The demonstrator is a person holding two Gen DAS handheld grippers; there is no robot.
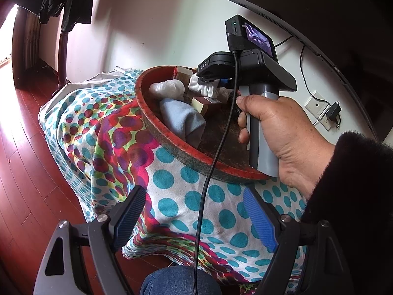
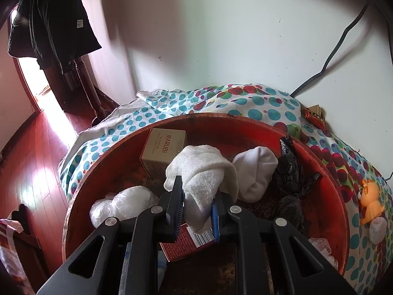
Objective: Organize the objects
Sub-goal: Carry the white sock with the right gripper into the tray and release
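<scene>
A round red tray sits on a dotted cloth. My right gripper is shut on a rolled white sock, held low over the tray's inside. In the tray lie a beige box, another white sock, a clear plastic bag, black plastic bags and a red box. In the left wrist view the tray also holds a pale blue sock. My left gripper stands open over the cloth in front of the tray, with nothing between its fingers. A hand holds the right gripper's handle there.
The dotted cloth drapes over the table's edges. An orange toy figure and a small white bundle lie on the cloth right of the tray. A wall stands close behind, with a cable, and a monitor. Red wood floor lies left.
</scene>
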